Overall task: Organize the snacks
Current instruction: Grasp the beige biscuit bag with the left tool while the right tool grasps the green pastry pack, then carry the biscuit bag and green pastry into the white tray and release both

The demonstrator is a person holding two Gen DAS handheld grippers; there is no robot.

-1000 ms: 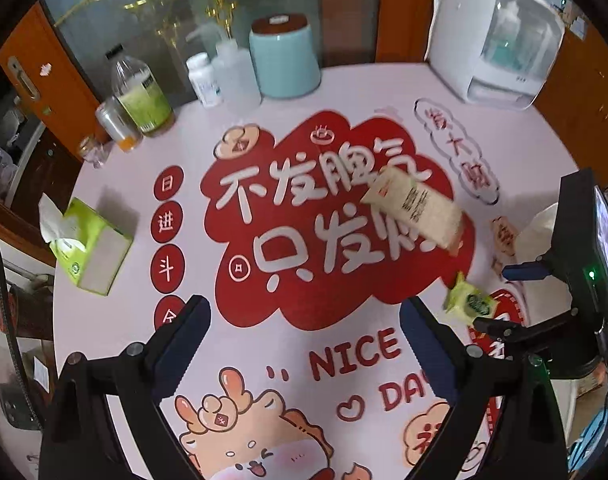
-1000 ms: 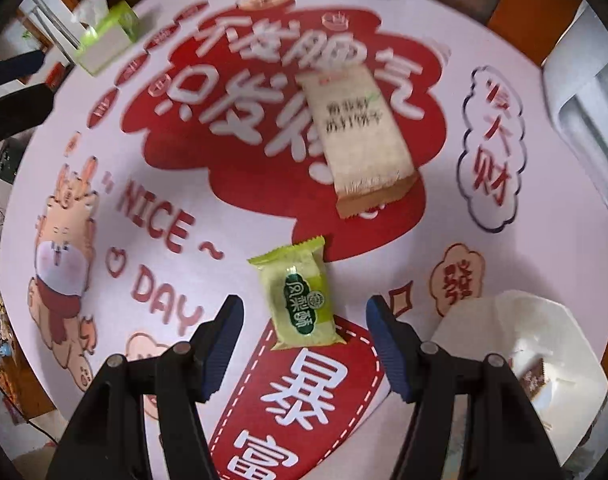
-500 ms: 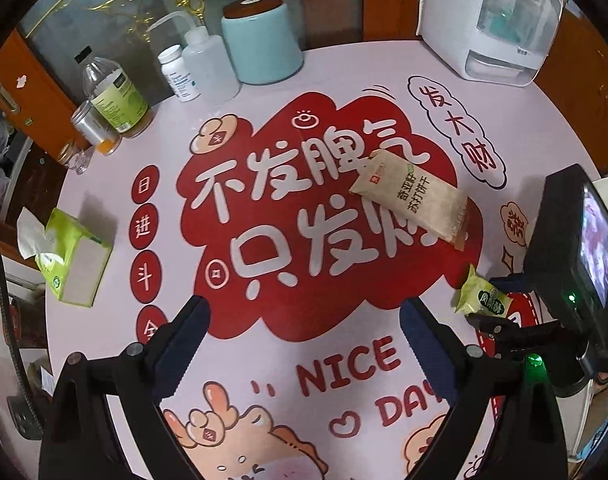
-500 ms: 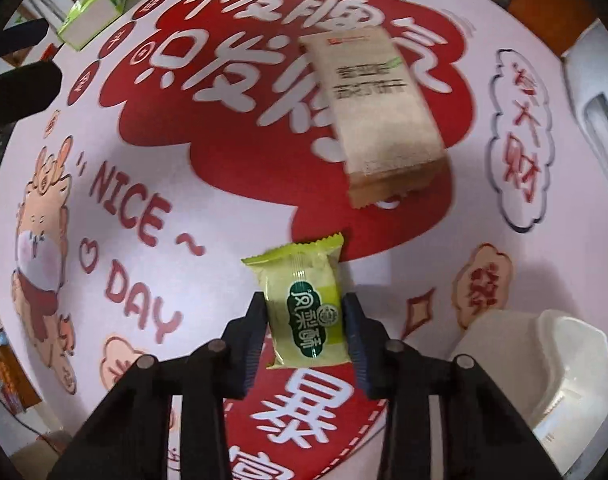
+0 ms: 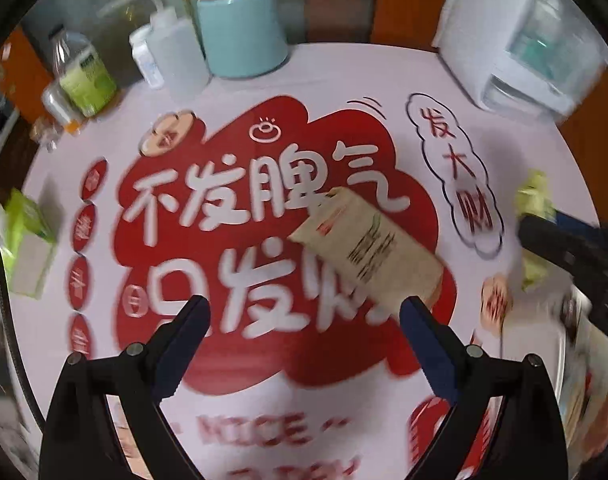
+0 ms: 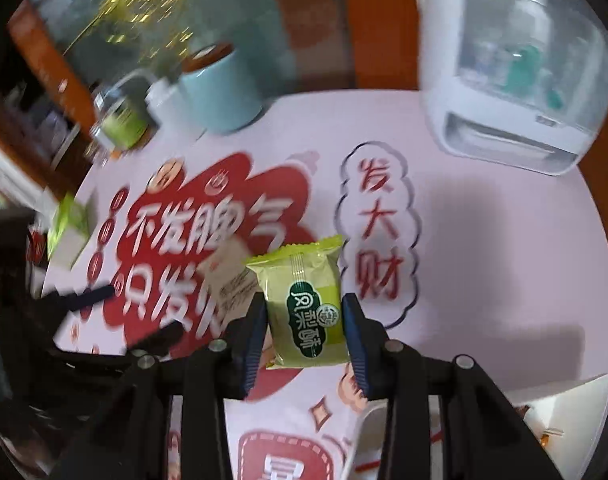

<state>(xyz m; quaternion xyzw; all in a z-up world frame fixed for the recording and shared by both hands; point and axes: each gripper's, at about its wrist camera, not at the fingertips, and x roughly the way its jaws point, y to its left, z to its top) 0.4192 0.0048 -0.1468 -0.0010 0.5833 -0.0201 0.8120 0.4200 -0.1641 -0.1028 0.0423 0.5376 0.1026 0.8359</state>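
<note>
Right gripper (image 6: 304,322) pinches the green pineapple-cake packet (image 6: 304,300) mid-frame, lifted off the table and not yet in the white bowl (image 6: 571,408) at lower right, while left gripper (image 5: 304,328) hangs open just short of the beige cracker pack (image 5: 367,248), untouched at centre.

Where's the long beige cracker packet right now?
In the left wrist view the beige cracker packet lies on the tablecloth's red patch, just ahead of the open left gripper, nearer its right finger.
</note>
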